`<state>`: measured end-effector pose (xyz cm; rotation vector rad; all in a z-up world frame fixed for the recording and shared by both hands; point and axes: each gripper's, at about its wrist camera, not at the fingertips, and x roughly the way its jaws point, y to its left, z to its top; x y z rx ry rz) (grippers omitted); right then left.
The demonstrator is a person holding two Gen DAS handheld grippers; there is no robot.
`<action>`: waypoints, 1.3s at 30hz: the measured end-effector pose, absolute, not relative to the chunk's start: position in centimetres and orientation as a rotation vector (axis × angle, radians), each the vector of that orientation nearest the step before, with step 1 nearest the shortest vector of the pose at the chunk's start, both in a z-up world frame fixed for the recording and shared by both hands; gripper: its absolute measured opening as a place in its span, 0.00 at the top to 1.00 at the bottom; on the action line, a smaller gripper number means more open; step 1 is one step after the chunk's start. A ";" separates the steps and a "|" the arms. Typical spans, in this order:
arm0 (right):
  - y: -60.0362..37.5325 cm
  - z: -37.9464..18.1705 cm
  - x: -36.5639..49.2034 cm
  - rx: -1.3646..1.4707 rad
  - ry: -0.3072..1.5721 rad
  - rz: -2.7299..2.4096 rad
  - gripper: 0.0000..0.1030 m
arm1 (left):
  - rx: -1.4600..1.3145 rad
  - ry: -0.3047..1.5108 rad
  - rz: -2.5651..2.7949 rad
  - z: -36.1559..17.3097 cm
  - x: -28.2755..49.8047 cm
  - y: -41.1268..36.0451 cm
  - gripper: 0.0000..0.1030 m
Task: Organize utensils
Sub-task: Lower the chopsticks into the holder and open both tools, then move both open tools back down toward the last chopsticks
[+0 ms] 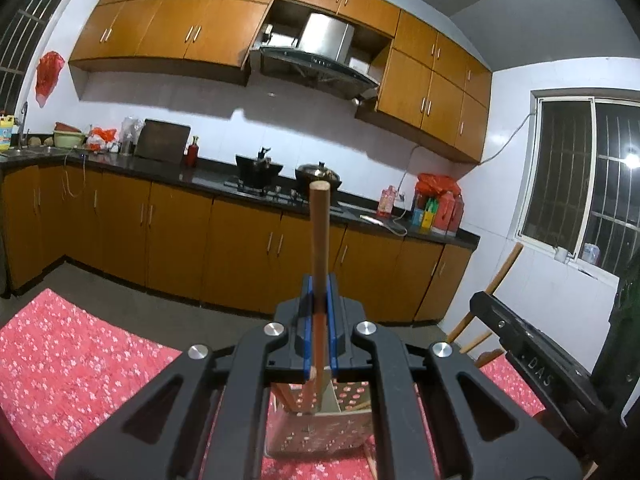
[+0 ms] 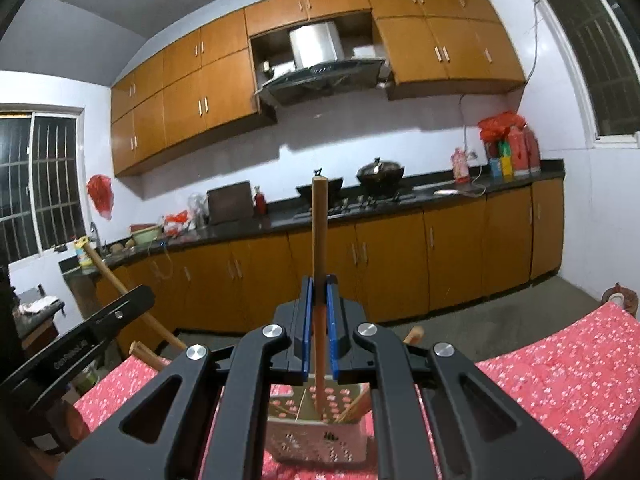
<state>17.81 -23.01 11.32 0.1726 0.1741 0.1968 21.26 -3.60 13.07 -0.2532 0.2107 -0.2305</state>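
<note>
Both claws clamped on wooden sticks — left claw (image 1: 319,300) on one wooden utensil (image 1: 319,232), right claw (image 2: 319,300) on another utensil (image 2: 319,232), each standing upright w/ lower end over the perforated metal holder (image 2: 316,440) on the red floral bench (image 2: 560,380). Keep each stick vertical, lower slowly into a free compartment (others already lean inside), then let go — no dropping.

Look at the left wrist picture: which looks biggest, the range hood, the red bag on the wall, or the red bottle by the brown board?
1. Range hood
2. Red bag
3. Red bottle

All three sit far off, so this ranks only how they look.
</note>
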 end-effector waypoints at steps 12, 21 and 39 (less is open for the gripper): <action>-24.8 12.7 14.4 0.195 0.144 0.173 0.59 | -0.305 0.191 -0.220 14.0 18.2 -0.7 0.78; -28.0 7.4 13.3 0.163 0.329 0.046 0.57 | -0.294 0.306 -0.106 9.8 14.9 3.5 0.65; -23.8 -8.6 16.1 0.102 0.876 0.141 0.77 | -0.165 0.768 -0.117 -5.2 16.0 2.4 0.65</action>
